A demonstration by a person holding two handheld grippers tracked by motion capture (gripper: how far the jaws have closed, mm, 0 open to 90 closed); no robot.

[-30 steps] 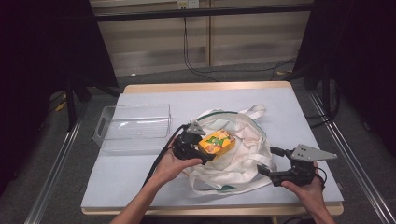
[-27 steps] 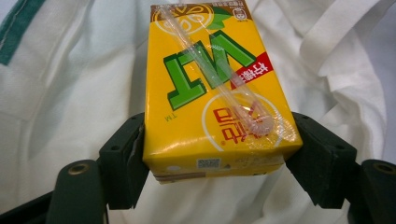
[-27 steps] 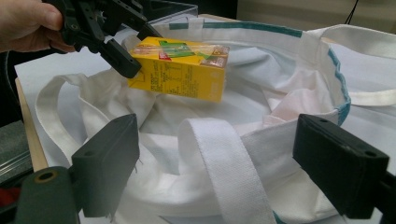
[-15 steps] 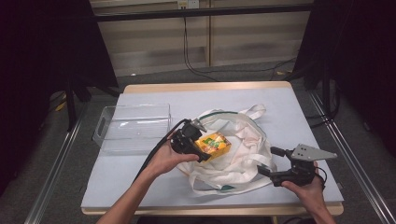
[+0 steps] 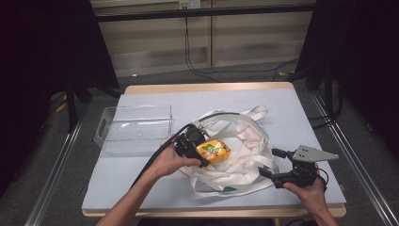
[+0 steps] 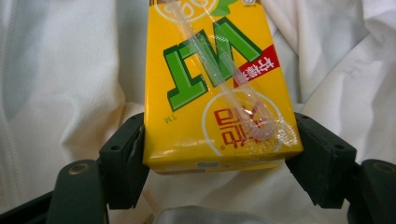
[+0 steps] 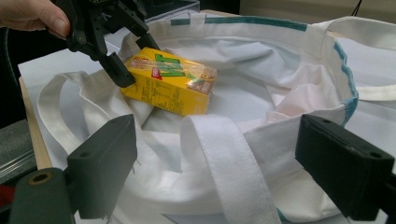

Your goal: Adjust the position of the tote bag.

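- Since a sec ago, left gripper (image 5: 203, 153) w/ the yellow juice carton (image 5: 214, 150) has shifted a bit up and left over the white tote bag (image 5: 240, 155), toward the bag's mouth edge; right gripper (image 5: 273, 165) hasn't budged.
- Left gripper's pinching the carton by one end, a pad pressed on either narrow side – clear in left gripper view, carton (image 6: 217, 88) clamped between both pads.
- Right gripper (image 7: 233, 182) is spread wide; white bag strap (image 7: 229, 158) runs between its pads, but neither pad touches it. Looks like it's just parked at the bag's near edge.
- Progress, my read: carton's lifted clear of the bag (image 7: 280, 93), hanging just above the fabric. Not yet over the clear plastic bin (image 5: 134, 129) to the left on the counter (image 5: 301, 108). I reckon that's where it goes – carry over and release still left.
- Carton (image 7: 170, 81) lies roughly level, straw face up. Long axis runs along the gripper's line, free end pointing away from the left hand (image 5: 169, 162), right and slightly up in high view.
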